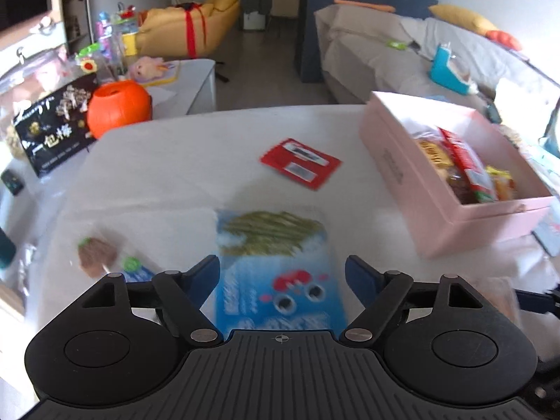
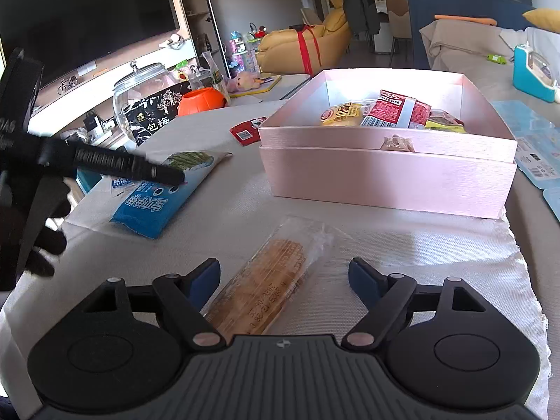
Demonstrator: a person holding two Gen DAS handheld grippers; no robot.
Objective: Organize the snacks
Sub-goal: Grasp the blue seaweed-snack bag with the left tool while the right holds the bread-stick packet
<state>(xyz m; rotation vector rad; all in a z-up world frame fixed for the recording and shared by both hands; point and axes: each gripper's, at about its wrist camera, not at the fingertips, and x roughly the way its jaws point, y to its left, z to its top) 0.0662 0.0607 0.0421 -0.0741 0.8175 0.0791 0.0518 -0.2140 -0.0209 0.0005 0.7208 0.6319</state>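
Clear crinkly film wraps the wafer (image 2: 266,287), lying between our right gripper (image 2: 284,280), jaws apart: light, brittle, so we would pinch its width gently. Our left gripper (image 1: 282,276), also spread, frames the blue bag (image 1: 276,262), soft and slippery. Beyond, the pink box (image 2: 385,175).

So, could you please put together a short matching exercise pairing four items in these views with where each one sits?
Things:
1. blue snack bag
2. clear-wrapped biscuit pack
3. red sachet
4. yellow snack pack

Places:
A. inside the pink box
B. between the open fingers of the right gripper
C. flat on the cloth, left of the pink box
D. in front of the open left gripper

Pairs: 1-D, 2-B, 3-C, 4-A
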